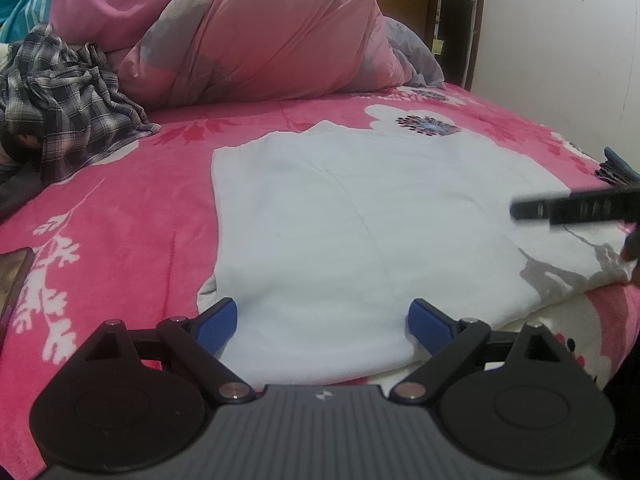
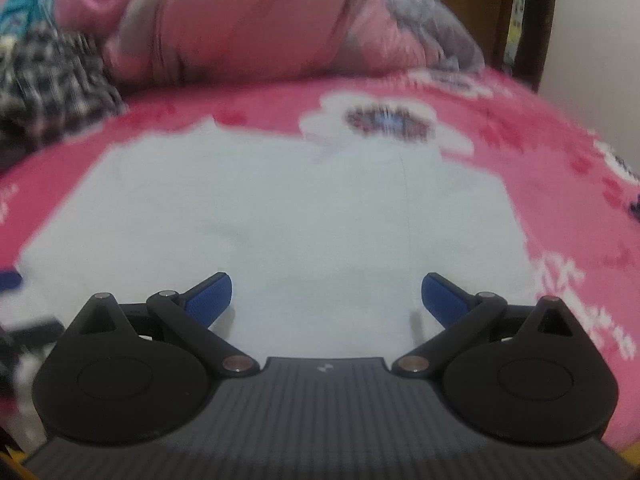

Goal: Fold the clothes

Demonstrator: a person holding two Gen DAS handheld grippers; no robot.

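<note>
A white garment [image 1: 340, 216] lies flat on the pink flowered bedspread [image 1: 120, 208], folded lengthwise with a seam line running down it. My left gripper [image 1: 322, 324] hovers open over the garment's near edge, blue pads wide apart, nothing between them. In the right wrist view the same white garment [image 2: 280, 216] fills the middle, and my right gripper [image 2: 326, 300] stands open just above its near part, empty. The right gripper's black finger [image 1: 568, 208] shows blurred at the right edge of the left wrist view, over the garment's right side.
A crumpled plaid shirt [image 1: 64, 100] lies at the far left of the bed. A bulky pink duvet [image 1: 248, 28] is piled at the back. A dark flat object [image 1: 14, 276] rests at the bed's left edge. A wall and wooden doorway [image 1: 452, 20] stand behind on the right.
</note>
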